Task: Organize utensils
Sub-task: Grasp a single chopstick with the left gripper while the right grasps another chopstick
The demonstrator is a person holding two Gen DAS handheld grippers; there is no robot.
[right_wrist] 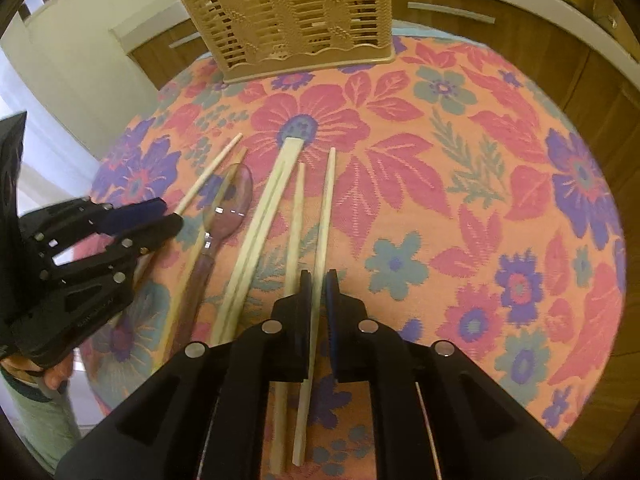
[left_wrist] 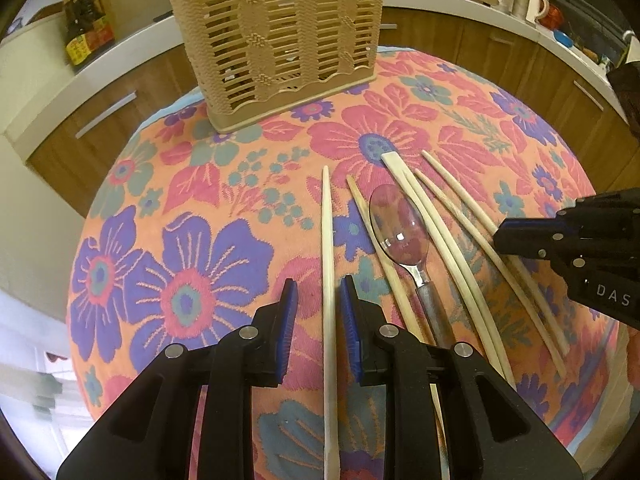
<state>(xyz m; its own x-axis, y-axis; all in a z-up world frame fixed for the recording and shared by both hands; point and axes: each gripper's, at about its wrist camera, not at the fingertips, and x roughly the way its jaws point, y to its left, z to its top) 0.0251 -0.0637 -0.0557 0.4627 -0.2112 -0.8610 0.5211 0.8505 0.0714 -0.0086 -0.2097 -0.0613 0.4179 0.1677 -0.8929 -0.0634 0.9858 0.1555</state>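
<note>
A round tabletop (left_wrist: 224,184) carries a floral cloth reaching every edge. One beige slatted basket (left_wrist: 280,40) stands at the far edge. The tabletop's right half lies bare, and bare cloth separates the basket from the utensils.

Near the centre lie one clear plastic spoon (left_wrist: 398,228), one unsplit chopstick pair (right_wrist: 260,216) and four single chopsticks.

The left gripper (left_wrist: 319,304) straddles the leftmost chopstick (left_wrist: 328,240), jaws narrow, gaps visible either side. The right gripper (right_wrist: 319,280) straddles the rightmost chopstick (right_wrist: 326,208), jaws barely parted, not clamping it.
</note>
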